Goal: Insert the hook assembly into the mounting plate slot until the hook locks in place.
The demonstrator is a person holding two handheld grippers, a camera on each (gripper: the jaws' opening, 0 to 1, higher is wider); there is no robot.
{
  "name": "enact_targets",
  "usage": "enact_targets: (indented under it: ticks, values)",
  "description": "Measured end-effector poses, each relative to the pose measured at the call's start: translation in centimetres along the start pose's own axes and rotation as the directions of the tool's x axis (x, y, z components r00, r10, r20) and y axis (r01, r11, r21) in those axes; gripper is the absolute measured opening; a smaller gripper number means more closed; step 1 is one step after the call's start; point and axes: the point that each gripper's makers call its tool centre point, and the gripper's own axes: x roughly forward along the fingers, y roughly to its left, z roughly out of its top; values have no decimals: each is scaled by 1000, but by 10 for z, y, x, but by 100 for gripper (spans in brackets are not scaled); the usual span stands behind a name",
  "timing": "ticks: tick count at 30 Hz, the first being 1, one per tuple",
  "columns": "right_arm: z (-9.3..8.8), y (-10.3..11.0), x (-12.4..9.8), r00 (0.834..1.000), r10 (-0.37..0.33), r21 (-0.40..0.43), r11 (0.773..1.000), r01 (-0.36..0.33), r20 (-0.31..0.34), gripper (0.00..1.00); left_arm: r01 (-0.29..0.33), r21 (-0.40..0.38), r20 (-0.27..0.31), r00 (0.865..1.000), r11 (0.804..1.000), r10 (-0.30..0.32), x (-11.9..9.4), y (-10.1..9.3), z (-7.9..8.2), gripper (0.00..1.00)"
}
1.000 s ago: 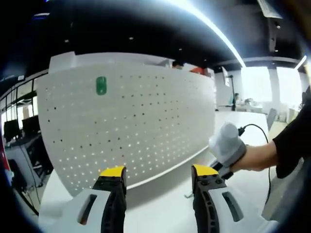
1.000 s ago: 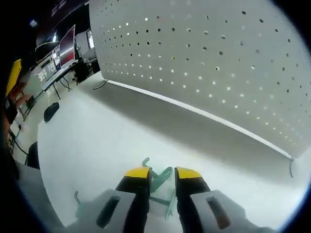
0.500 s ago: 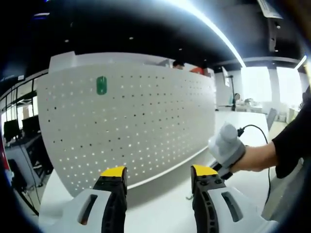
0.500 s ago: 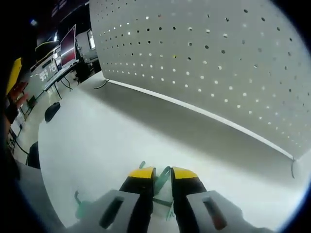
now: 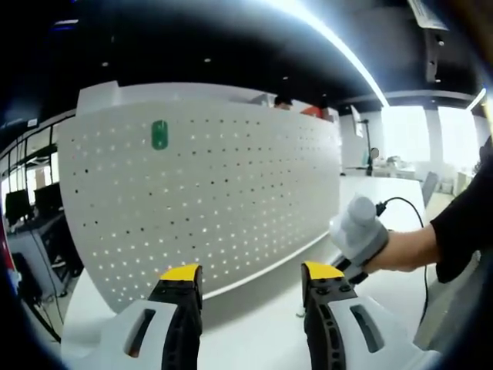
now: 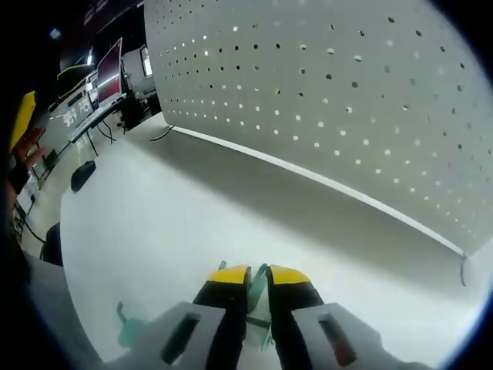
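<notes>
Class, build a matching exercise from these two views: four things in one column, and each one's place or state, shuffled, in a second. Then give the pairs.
1. left gripper
2. right gripper
3. green plate
4. pegboard

A. standing upright on the white table
B. jaws wide apart, nothing between them
C. mounted high on the pegboard
D. jaws closed on a green hook

Pairs: 1-B, 2-D, 3-C, 4-A

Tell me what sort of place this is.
Probably an open-plan office or lab used as a test bench. A white pegboard stands on a white table, desks with monitors sit behind it, and a long ceiling light strip runs overhead.
</notes>
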Motion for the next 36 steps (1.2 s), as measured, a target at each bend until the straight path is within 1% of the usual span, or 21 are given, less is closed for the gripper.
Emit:
enact_targets:
  ticks: [10,22,29,36]
  values:
    - [1,-1,-2,1000,3,12,1000,-3,9,2,4,1,-2,1000,1000,-4,0,-1,-1,52]
    - [4,-3,-4,1000,3,16,1000,-4,25,0,9,3,-7,1000,1000,-9,1,-2,-2,51]
    - [3,-2,-2,1000,4,-12,1000,-4,14,1,10,1,-6,1000,1000,-10,1,-2,-1,51]
    - [1,-1,0,1000,-14,-95,995,12,-17,1,12,2,-6,1000,1000,-12,2,-3,-2,50]
